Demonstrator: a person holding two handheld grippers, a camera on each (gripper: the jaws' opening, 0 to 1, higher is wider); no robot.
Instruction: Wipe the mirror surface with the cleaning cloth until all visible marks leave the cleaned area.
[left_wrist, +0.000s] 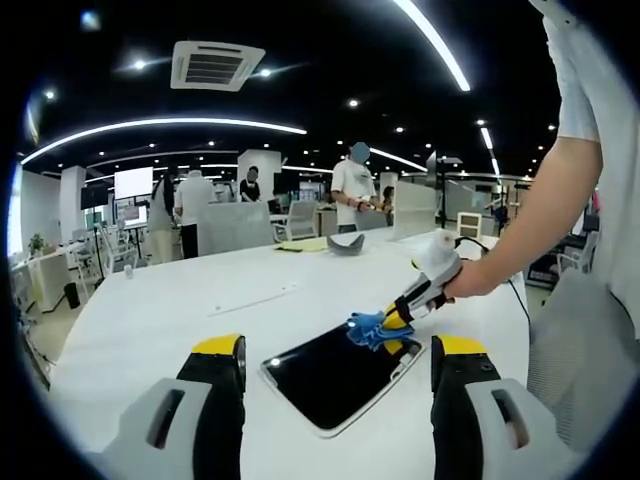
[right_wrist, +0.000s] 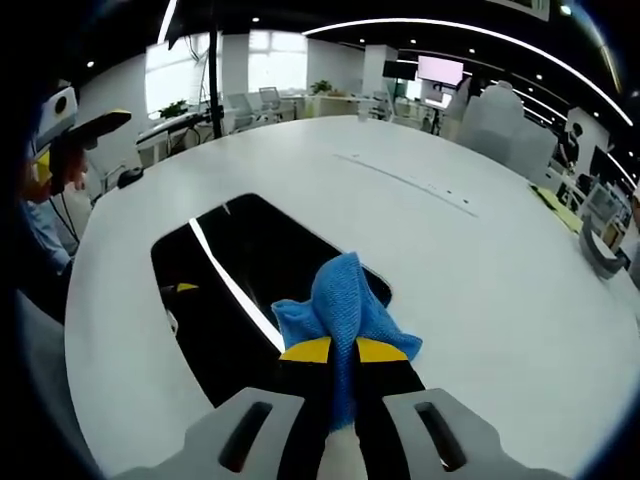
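Cloth (right_wrist: 343, 298) sits clamped in the right tongs (right_wrist: 343, 352), pressed onto the mirror (right_wrist: 230, 290) for wiping, while the left tongs (left_wrist: 338, 362) hover apart.

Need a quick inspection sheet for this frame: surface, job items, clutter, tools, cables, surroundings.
Surface: white table, large, rounded edge.
Job's things: mirror lies flat on the table and reflects the dark ceiling and a light strip; blue cleaning cloth rests on the mirror's edge. Marks on the glass: cannot tell.
Clutter: grey object and yellowish sheet at the table's far side.
Grippers: right tool shut on the cleaning cloth; left tool open, above the table, holding nothing.
Cables: black cable near the person's forearm.
Surroundings: open office, several people standing, screens, ceiling light strips.
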